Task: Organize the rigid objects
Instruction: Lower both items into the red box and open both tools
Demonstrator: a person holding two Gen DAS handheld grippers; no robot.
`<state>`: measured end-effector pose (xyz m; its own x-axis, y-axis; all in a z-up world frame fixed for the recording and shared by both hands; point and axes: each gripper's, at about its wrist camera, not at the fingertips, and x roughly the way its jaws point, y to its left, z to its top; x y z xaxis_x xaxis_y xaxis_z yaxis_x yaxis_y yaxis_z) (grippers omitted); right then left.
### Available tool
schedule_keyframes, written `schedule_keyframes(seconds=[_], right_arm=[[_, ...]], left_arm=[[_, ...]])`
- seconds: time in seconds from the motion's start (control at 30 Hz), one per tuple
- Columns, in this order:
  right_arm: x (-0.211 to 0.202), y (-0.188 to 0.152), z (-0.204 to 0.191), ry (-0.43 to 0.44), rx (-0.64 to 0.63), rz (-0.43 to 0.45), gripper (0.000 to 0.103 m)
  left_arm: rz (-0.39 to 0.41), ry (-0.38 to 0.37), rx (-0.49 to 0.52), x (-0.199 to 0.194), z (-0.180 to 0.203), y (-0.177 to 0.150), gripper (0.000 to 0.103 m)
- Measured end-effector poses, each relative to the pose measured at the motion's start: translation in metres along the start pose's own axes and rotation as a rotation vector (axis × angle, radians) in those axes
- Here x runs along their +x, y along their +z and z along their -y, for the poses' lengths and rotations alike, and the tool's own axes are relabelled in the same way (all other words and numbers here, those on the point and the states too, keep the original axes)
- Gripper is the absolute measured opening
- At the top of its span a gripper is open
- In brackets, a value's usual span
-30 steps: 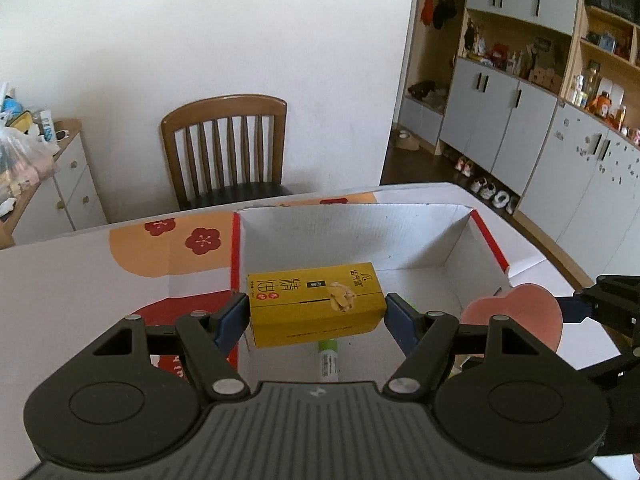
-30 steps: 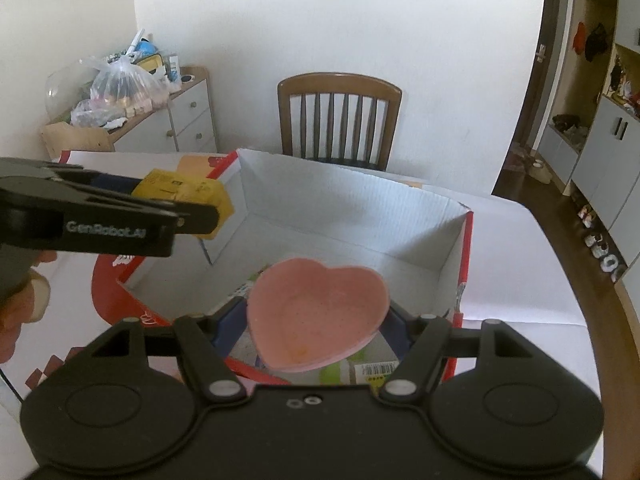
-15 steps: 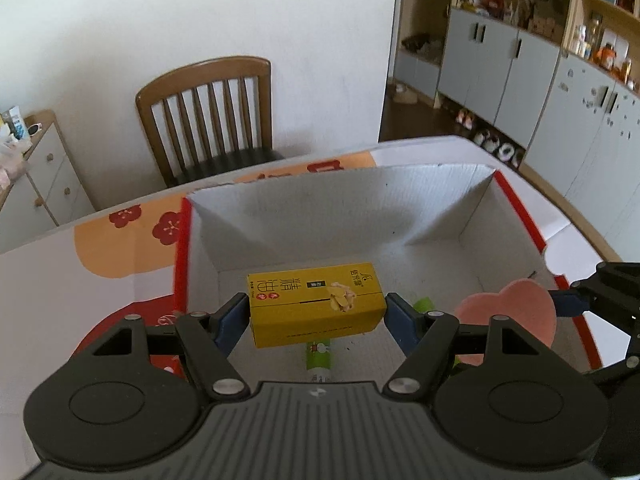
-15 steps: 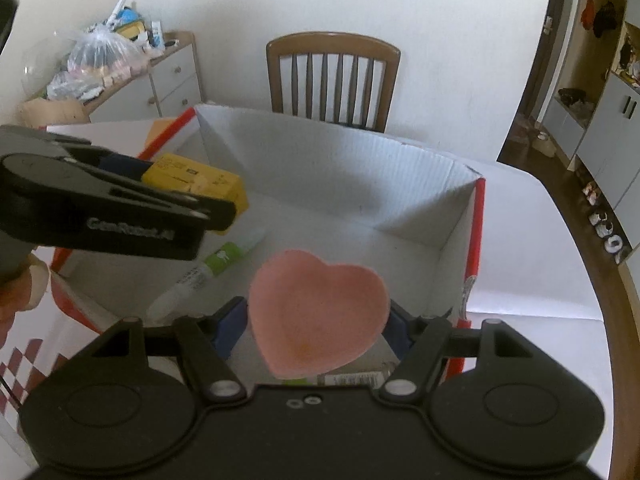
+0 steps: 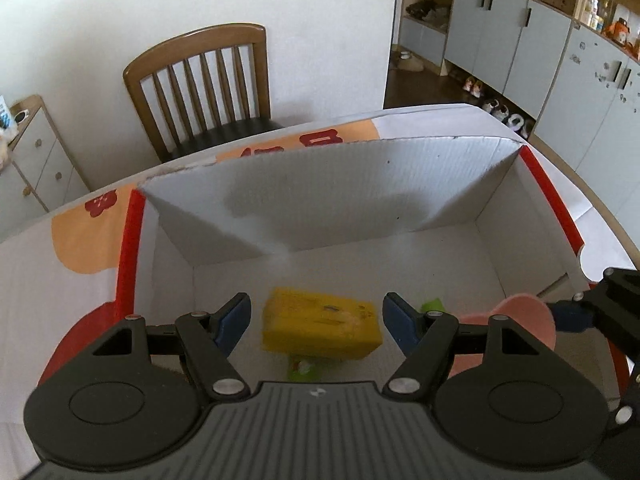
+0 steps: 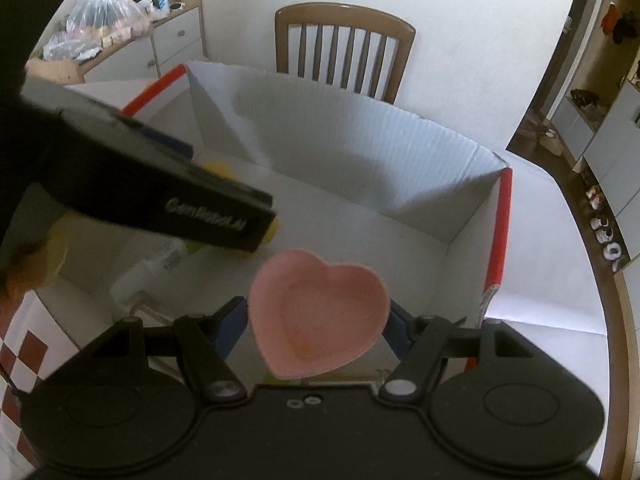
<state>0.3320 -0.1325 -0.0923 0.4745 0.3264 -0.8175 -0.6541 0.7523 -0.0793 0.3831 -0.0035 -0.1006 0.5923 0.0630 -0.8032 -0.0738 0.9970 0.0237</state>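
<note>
1. Released! Half a second ago the left tongs (image 5: pixel 316 316) pinched the yellow carton (image 5: pixel 320 330) between their blue pads; now the jaws stand spread with a gap on either side of it.
2. Blurred with motion, the yellow carton sits low inside the white cardboard box (image 5: pixel 332 204), over a green-and-white tube (image 5: pixel 302 368) on the box floor.
3. Both tongs have pushed deeper over the box since a second ago: the far wall now fills the left wrist view, and the wooden chair (image 5: pixel 200 84) has slid up and away.
4. Over on the right, no change of grip: the right tongs (image 6: pixel 318 322) stay clenched on the pink heart-shaped dish (image 6: pixel 316 312), blue pads pressed to its two sides.
5. That dish hangs hollow side up above the near part of the box floor, just inside the red-edged right wall (image 6: pixel 500 224).
6. From the right wrist view, the left tool's black body now sweeps across the frame, hiding most of the carton; only a yellow sliver peeks out at its tip.
7. Seen from the left wrist, the dish shows as a pink edge at the right, behind the left tool's right finger.
</note>
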Motion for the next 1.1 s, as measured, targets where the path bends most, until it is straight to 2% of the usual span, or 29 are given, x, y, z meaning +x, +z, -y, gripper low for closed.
schedule_keyframes(seconds=[0.2, 0.3, 0.37, 0.77, 1.1], right_arm=[[0.004, 0.001, -0.007, 0.006, -0.035, -0.013, 0.071], [0.003, 0.001, -0.006, 0.017, -0.027, -0.007, 0.074], [0.001, 0.0, -0.005, 0.018, -0.023, 0.002, 0.082], [-0.011, 0.0, -0.004, 0.002, -0.002, 0.019, 0.083], [-0.033, -0.007, -0.006, -0.014, 0.027, 0.049, 0.084]], left_arm=[[-0.026, 0.009, 0.009, 0.009, 0.003, 0.004, 0.073], [-0.03, 0.006, -0.001, 0.01, 0.002, 0.003, 0.073], [-0.03, 0.004, -0.008, 0.01, 0.001, 0.001, 0.073], [-0.016, -0.006, -0.055, -0.004, -0.009, -0.005, 0.073], [0.041, -0.008, -0.043, -0.034, -0.009, -0.014, 0.073]])
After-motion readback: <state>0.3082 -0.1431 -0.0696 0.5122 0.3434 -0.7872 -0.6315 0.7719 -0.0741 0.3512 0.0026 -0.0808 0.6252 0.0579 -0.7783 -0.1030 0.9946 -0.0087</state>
